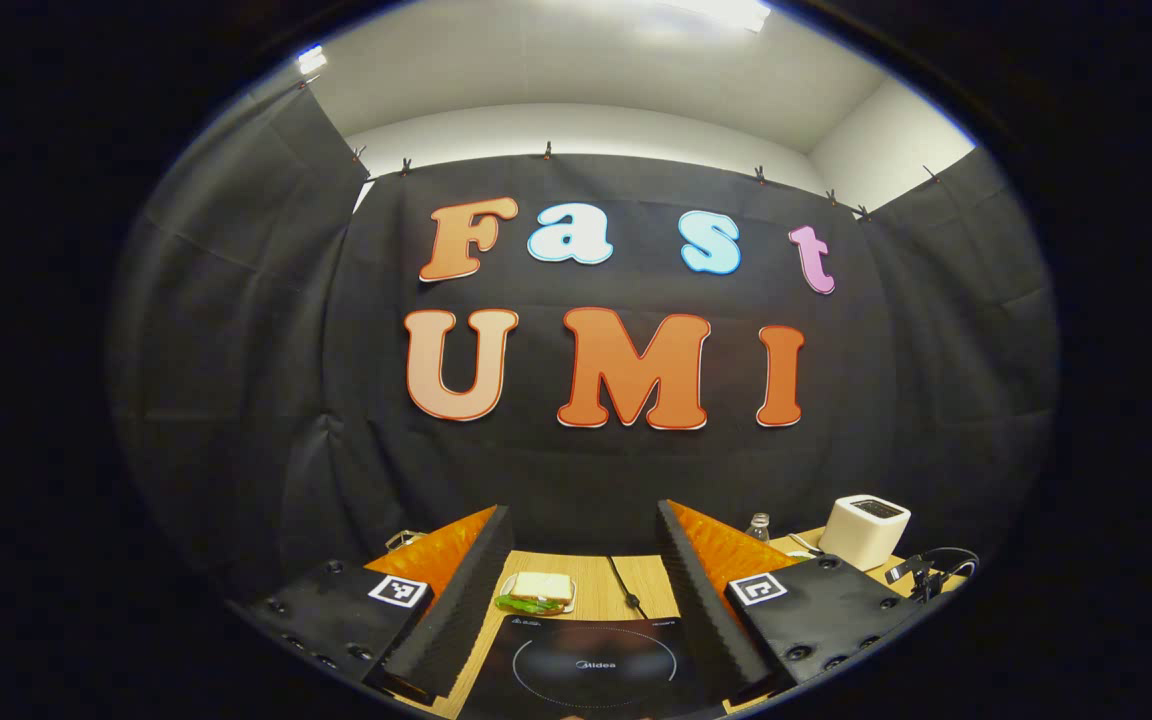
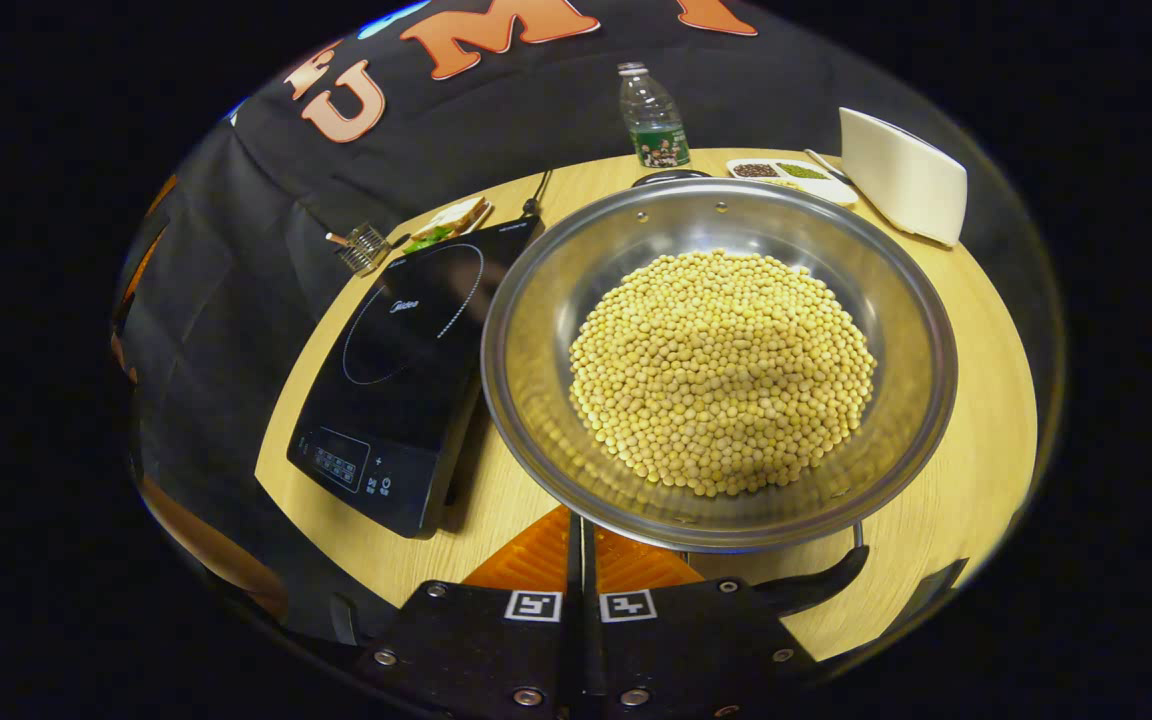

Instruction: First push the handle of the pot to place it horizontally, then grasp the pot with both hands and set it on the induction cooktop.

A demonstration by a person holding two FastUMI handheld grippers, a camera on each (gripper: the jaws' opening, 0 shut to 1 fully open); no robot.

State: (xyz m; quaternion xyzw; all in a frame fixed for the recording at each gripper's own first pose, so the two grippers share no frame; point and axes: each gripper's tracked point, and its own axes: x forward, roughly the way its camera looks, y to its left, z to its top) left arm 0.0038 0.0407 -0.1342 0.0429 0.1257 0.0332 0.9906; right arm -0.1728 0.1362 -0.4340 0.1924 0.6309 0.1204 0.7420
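A steel pot heaped with yellow beans stands on the round wooden table, just right of the black induction cooktop. The pot's near black handle sticks out below the rim, pointing right. My right gripper is shut, fingers pressed together, tips under the pot's near rim, just left of that handle. A dark far handle shows behind the pot. My left gripper hangs open above the cooktop, nothing between its fingers.
A sandwich on a plate and a power cable lie behind the cooktop. At the table's far side stand a water bottle, a white box-shaped appliance and a small tray of grains. A wire utensil lies at the left edge.
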